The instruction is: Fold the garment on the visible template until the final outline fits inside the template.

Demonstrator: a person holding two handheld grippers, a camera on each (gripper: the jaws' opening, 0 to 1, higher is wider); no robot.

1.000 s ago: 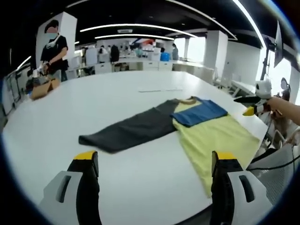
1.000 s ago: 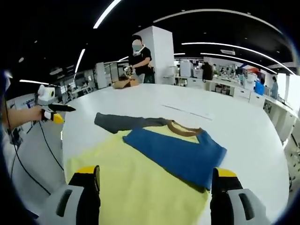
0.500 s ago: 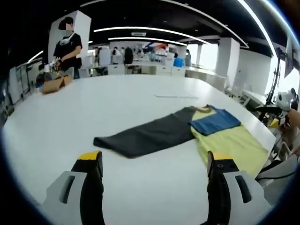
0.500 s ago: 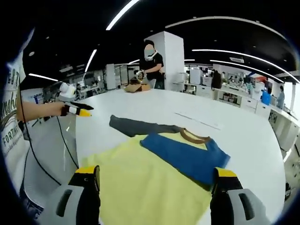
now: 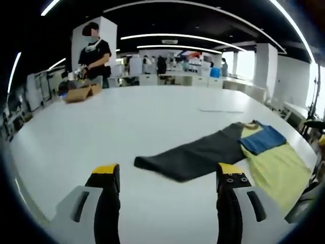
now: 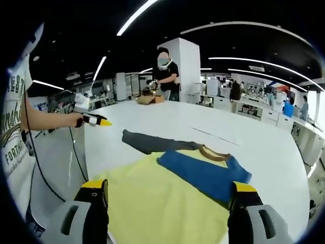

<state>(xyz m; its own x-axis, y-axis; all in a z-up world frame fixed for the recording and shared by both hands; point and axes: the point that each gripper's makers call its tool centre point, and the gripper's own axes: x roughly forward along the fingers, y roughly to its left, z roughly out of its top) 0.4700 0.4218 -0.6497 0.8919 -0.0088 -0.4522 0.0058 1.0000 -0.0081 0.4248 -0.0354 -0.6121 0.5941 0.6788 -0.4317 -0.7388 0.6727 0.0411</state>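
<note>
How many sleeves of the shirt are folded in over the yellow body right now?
1. The blue sleeve lies folded across the yellow body below the brown collar. The dark grey sleeve is spread out flat on the white table, not yet folded.

At the bottom of the left gripper view, the left gripper (image 5: 166, 179) has two black jaws with yellow tips, each set in a pale grey housing with a dark slot; two small screws show on the right-hand jaw. The right gripper (image 6: 167, 196), bottom of its view, looks the same. At the left edge of that view the person wears a white T-shirt (image 6: 18, 129) with dark printed lettering, and a thin black cable (image 6: 36, 175) hangs beneath the forearm.
</note>
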